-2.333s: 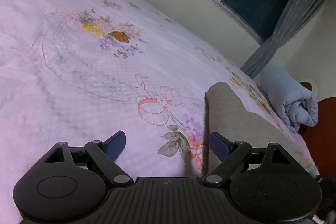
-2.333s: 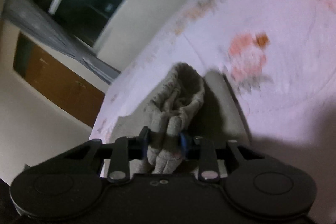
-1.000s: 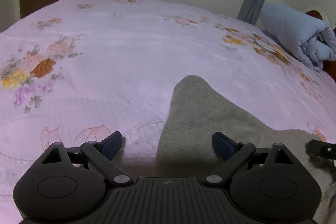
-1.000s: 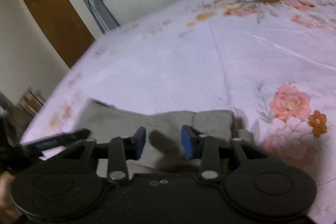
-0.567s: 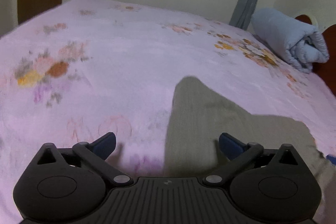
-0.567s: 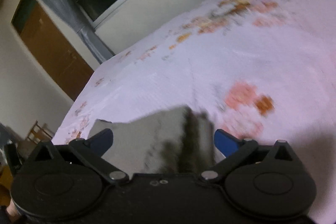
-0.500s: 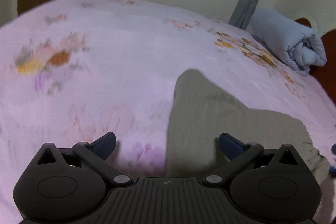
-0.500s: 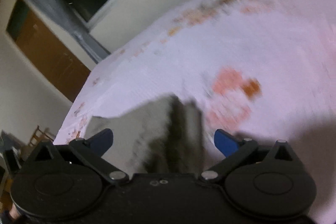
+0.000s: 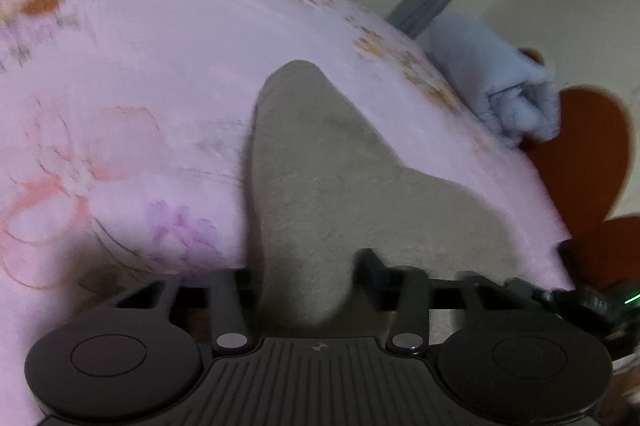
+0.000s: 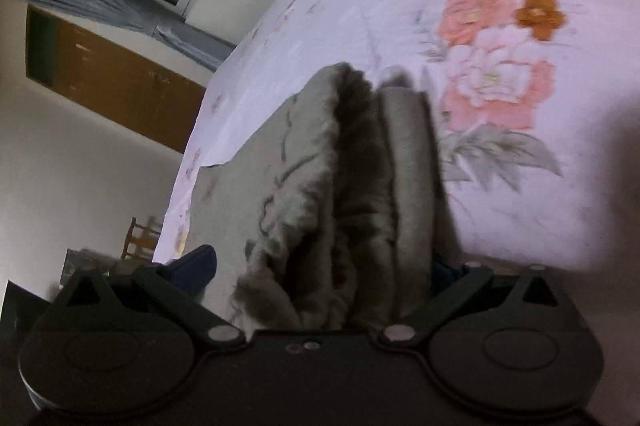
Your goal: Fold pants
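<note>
Much of both views is soft with blur, and the black gripper bodies fill the lower edge of each frame. In the left wrist view the left gripper (image 9: 308, 268) is closing, its jaws narrow with a fold of the grey-beige fleece pants (image 9: 320, 162) rising between them; the finger tips are dark and partly buried by the cloth, so whether the pads already press on it cannot be told. The pants lie on the pink bedspread printed with flowers (image 9: 132, 38), stretching from the bottom centre up towards the middle of the frame, with a second lobe spreading to the lower right. At the lower right edge a dark piece of gear with a small green light (image 9: 600, 300) is only partly in frame and hard to read. A rolled pale blue quilt (image 9: 492, 82) sits at the upper right, cut across by the bed's edge. In the right wrist view the right gripper (image 10: 320, 262) is closing around the bunched, gathered end of the pants (image 10: 340, 162) at centre frame; the left blue pad (image 10: 196, 262) stands clear of the cloth, while the right pad is almost hidden behind a fold, so no firm grip shows.
</note>
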Demonstrator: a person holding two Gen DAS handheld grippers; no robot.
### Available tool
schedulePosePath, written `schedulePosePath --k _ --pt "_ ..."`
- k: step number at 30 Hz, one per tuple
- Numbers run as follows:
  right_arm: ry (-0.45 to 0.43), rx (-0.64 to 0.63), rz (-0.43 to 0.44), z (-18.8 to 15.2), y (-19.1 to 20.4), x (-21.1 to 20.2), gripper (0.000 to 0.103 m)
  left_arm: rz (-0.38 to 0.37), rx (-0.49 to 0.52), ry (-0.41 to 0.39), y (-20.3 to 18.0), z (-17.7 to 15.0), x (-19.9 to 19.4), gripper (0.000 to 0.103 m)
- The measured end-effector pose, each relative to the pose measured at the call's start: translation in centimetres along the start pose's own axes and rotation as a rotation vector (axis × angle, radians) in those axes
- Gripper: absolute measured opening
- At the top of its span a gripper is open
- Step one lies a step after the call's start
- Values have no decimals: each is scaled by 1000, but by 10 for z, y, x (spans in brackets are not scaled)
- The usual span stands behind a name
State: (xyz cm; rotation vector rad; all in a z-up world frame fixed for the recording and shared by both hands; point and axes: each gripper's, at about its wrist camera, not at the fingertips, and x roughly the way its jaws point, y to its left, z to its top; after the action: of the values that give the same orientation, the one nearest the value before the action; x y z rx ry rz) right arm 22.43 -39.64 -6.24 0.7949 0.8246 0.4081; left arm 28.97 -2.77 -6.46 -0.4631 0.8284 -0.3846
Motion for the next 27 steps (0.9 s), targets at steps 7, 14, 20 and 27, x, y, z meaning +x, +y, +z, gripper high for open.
schedulePosePath --k 7,14,20,27 --pt "-55 -249 73 50 67 12 38 -84 -11 -159 0 45 -31 20" --pt "48 -112 -57 94 19 106 53 160 18 -101 43 74 38 78" --pt "40 -121 8 92 0 94 60 161 45 -153 52 66 23 91" --pt "-195 -488 -237 28 58 -39 97 385 232 -321 16 12 -84 103"
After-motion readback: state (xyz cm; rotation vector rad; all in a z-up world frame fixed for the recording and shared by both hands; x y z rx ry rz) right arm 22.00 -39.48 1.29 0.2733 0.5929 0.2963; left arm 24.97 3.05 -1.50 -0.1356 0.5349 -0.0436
